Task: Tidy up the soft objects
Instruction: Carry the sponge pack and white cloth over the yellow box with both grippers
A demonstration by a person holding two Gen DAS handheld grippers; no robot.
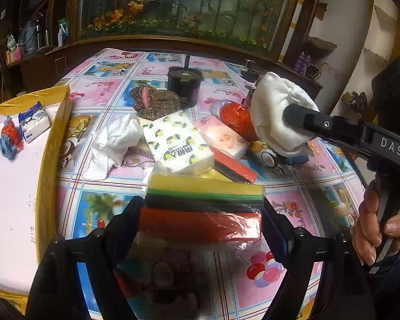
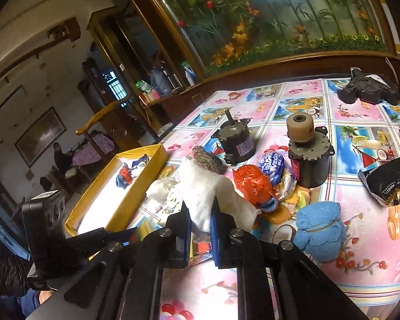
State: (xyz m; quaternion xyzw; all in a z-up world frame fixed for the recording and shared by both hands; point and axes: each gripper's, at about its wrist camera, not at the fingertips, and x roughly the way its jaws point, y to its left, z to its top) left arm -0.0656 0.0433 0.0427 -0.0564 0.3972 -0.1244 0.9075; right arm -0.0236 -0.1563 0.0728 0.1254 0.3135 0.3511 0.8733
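Step in hand: carry both grasped items to the box at 9 o'clock and release inside its walls. Keep each load lifted clear of the clutter; lower before opening.

Left gripper: jaws wide, pads pressing both ends of the sponge pack, nearest the camera at 6 o'clock.

Right gripper: jaws closed tight on the white cloth, raised above the surface.

Beyond, at 12 o'clock, tissue packs remain on the surface. The box already contains two soft items.
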